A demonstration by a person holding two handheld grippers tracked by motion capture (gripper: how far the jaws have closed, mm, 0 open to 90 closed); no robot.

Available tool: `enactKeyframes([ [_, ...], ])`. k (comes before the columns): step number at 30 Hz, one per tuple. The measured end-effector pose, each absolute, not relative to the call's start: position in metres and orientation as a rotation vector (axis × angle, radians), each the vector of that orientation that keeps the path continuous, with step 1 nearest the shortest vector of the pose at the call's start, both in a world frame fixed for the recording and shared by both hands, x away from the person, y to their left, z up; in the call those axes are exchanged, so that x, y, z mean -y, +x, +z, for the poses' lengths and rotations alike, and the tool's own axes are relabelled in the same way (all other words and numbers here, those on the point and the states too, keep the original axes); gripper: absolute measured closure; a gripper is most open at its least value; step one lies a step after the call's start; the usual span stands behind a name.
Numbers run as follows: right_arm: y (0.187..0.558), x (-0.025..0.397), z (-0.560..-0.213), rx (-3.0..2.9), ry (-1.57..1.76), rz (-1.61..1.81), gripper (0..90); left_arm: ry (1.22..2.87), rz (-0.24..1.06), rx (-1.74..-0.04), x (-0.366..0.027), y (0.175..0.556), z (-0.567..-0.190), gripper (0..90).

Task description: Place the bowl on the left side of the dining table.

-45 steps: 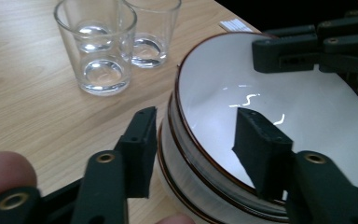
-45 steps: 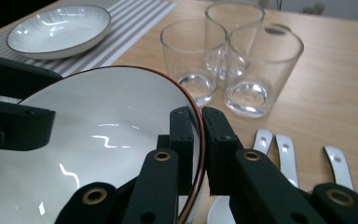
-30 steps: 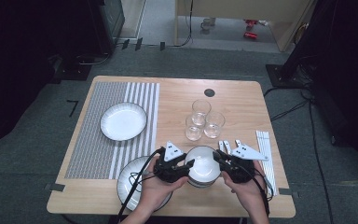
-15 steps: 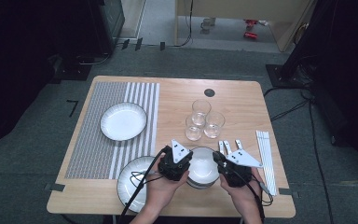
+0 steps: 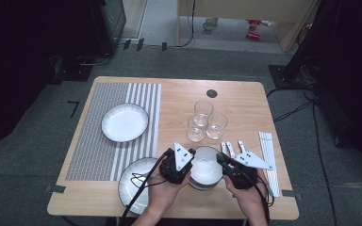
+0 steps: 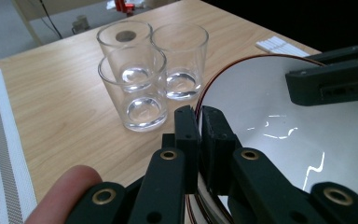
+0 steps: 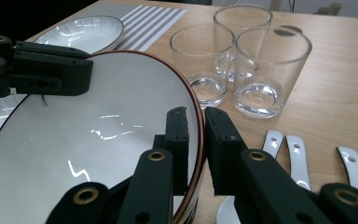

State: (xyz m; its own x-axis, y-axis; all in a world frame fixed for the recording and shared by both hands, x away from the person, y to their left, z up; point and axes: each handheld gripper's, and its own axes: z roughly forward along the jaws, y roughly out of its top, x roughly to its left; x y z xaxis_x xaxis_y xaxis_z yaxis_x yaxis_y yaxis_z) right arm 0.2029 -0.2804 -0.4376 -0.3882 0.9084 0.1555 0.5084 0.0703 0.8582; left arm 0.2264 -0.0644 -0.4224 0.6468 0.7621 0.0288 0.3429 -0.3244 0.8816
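1. White bowl [image 5: 206, 167] with a thin dark-red rim, glossy and smooth like glazed ceramic, near the front edge of the wooden desk [image 5: 179, 99], between a ribbed plate [image 5: 136, 183] on its left and white spoons [image 5: 231, 149] on its right; whether it rests on the desk or is just lifted cannot be told
2. Left tongs [image 6: 199, 122]: black jaws closed on the bowl's left rim, one jaw inside the wall and one outside
3. Right tongs [image 7: 194, 122]: jaws clamped on the opposite rim in the same way; the bowl is gripped from both sides
4. Risk, as a judgement: hard jaws on slick glaze offer little friction, so uneven lifting by the two hands could let the rim slide out and the bowl tip or drop onto the desk
5. Risk: three clear drinking glasses [image 5: 202, 120] stand clustered just behind the bowl, touching or nearly so; a forward swing of the bowl could knock them over
6. Risk: the spoons lie just beside the right tongs and could be swept aside
7. Surroundings: a second ribbed white plate [image 5: 124, 122] sits on a grey-and-white striped woven mat [image 5: 99, 155]; white chopsticks [image 5: 269, 160] lie straight along the desk's right side; the desk top is pale, smooth wood grain
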Motion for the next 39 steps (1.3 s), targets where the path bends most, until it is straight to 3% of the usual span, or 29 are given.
enactKeyframes([
  [2,0.204,0.279,-0.438,-1.945,1.438,1.245,76.8,1.862,0.531,-0.863,0.06,0.225,-0.417,90.0],
  [3,0.204,0.278,-0.439,-1.948,1.452,1.228,80.2,1.844,0.527,-0.861,0.059,0.224,-0.413,90.0],
  [7,0.207,0.277,-0.443,-1.945,1.488,1.222,84.1,1.88,0.553,-0.86,0.061,0.226,-0.408,90.0],
  [9,0.206,0.277,-0.443,-1.947,1.486,1.231,84.3,1.913,0.503,-0.88,0.06,0.229,-0.41,90.0],
  [13,0.204,0.276,-0.443,-1.938,1.44,1.235,84.5,1.992,0.439,-0.899,0.066,0.231,-0.42,75.2],
  [15,0.203,0.275,-0.443,-1.929,1.389,1.228,84.4,2.02,0.443,-0.91,0.068,0.233,-0.423,73.8],
  [21,0.199,0.273,-0.44,-1.921,1.285,1.214,85.1,2.056,0.495,-0.919,0.073,0.237,-0.433,83.1],
  [39,0.199,0.278,-0.438,-1.94,1.38,1.272,80.9,1.905,0.693,-0.811,0.07,0.218,-0.432,84.0],
])
